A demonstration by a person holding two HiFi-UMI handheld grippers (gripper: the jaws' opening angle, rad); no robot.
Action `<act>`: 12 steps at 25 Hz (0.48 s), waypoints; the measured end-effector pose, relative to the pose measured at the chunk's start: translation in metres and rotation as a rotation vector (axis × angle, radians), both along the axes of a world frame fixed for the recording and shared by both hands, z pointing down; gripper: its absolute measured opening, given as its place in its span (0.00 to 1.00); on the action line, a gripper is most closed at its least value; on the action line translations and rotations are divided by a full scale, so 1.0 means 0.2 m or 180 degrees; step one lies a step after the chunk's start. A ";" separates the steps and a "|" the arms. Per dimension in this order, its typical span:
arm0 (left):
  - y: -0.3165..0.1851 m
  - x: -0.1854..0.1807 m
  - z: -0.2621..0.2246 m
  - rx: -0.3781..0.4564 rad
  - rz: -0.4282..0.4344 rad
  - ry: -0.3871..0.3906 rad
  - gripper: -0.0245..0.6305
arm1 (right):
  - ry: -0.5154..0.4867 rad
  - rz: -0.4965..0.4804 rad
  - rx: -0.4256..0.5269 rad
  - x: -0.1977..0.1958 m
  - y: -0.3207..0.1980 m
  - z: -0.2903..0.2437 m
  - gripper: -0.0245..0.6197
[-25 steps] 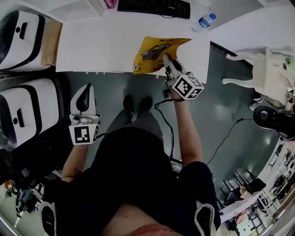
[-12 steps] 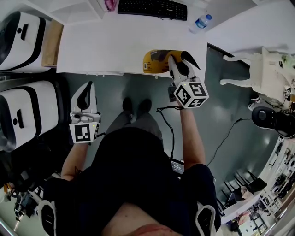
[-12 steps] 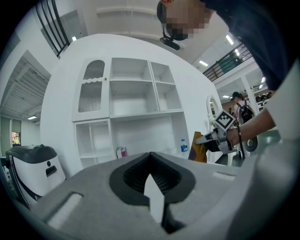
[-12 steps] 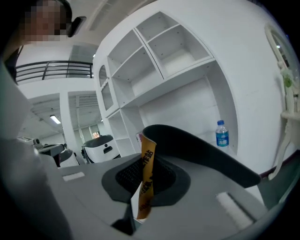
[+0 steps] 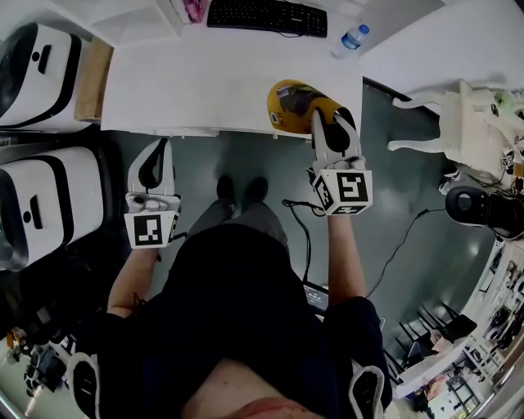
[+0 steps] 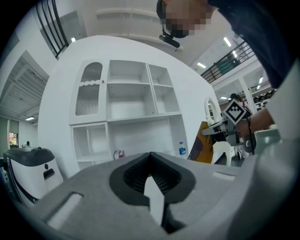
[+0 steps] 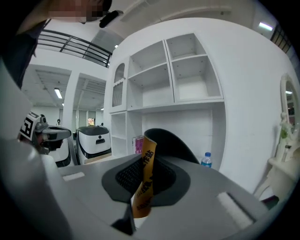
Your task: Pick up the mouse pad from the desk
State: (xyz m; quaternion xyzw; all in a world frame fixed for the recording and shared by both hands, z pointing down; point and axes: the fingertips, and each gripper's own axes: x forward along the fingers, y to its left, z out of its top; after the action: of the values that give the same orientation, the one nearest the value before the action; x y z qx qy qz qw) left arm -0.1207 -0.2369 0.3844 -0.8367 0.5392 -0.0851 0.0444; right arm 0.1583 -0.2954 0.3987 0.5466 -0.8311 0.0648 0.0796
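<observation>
The mouse pad (image 5: 296, 103), yellow on top and black underneath, hangs curled over the desk's (image 5: 205, 82) near edge, lifted off it. My right gripper (image 5: 326, 123) is shut on its edge. In the right gripper view the yellow strip of the pad (image 7: 144, 183) stands pinched between the jaws, its black back (image 7: 174, 143) arching behind. My left gripper (image 5: 154, 155) hovers off the desk's front at the left, jaws together with nothing in them. The left gripper view shows the pad (image 6: 201, 143) and the right gripper (image 6: 219, 132) at its right.
A black keyboard (image 5: 266, 15) and a water bottle (image 5: 348, 38) lie at the desk's far side. Two white machines (image 5: 41, 49) (image 5: 49, 196) stand at the left. A white chair (image 5: 475, 114) stands at the right. A cable (image 5: 303, 229) trails on the floor.
My right gripper has risen and rolled with the pad, lifting it off the desk so that it now curls upright. The left gripper has stayed put.
</observation>
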 end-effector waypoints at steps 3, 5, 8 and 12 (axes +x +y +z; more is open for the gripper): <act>0.00 0.02 -0.02 0.0015 0.0041 -0.0017 0.04 | 0.0208 0.0016 0.0101 0.01 0.05 -0.07 0.07; 0.00 0.04 -0.03 0.0031 0.0064 -0.0025 0.04 | 0.0359 0.0003 0.0142 0.02 0.09 -0.11 0.07; -0.01 0.06 -0.05 0.0050 0.0075 0.0025 0.04 | 0.0532 -0.0011 0.0197 0.03 0.14 -0.17 0.07; 0.00 0.09 -0.08 0.0096 0.0099 0.0087 0.04 | 0.0655 0.0030 0.0249 0.06 0.21 -0.23 0.07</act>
State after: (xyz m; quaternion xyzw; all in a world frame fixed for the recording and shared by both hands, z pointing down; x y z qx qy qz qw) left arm -0.1028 -0.2368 0.3679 -0.8453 0.5279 -0.0648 0.0509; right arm 0.1709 -0.2534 0.3523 0.5569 -0.8179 -0.0238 0.1428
